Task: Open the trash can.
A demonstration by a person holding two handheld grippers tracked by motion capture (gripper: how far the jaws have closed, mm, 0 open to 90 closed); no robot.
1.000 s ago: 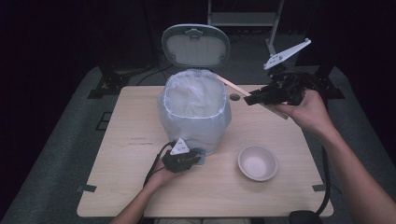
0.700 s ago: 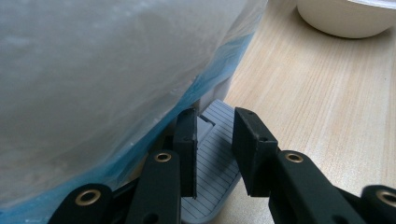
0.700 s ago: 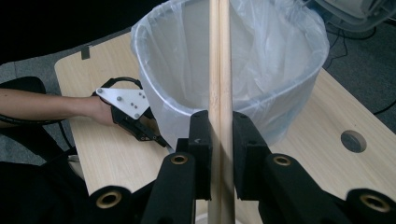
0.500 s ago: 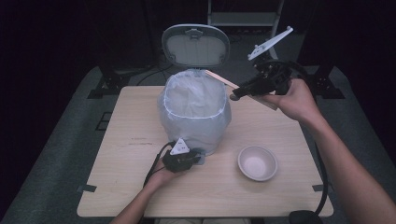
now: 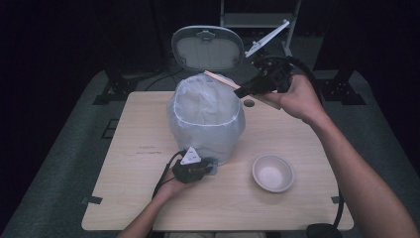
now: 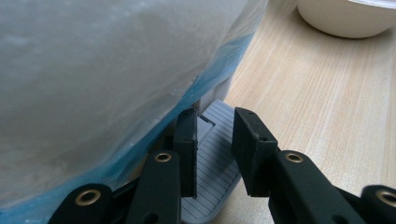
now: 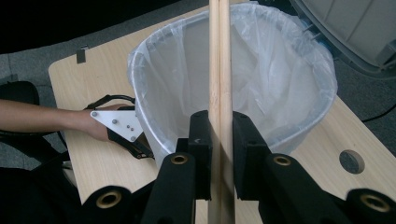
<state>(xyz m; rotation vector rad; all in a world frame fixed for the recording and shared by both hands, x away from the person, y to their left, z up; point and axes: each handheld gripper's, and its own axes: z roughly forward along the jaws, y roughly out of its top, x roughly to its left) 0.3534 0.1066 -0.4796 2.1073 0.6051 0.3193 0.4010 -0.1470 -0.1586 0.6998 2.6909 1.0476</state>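
1. Wooden chopsticks (image 5: 221, 79), a pale straight pair, sit clamped in the right gripper (image 5: 244, 91) in the high view. Their long axis slants from the hand up and left, with the tips over the rim of the bin (image 5: 205, 119).
2. Same view: the bin is round, lined with a thin, crinkled, translucent plastic bag, its grey lid (image 5: 207, 48) standing open behind. The left gripper (image 5: 204, 168) lies low on the light wood-grain surface (image 5: 124, 198) at the bin's base. A small round white bowl (image 5: 273, 173) sits apart to the right.
3. Left gripper view: the black jaws are nearly closed around a grey ribbed pedal (image 6: 215, 154) under the bin's blue-edged liner (image 6: 107, 74).
4. Right gripper view: the jaws press on the chopsticks (image 7: 218, 70), which run straight up the middle, side by side and touching, pointing over the bin's open mouth (image 7: 280, 79).
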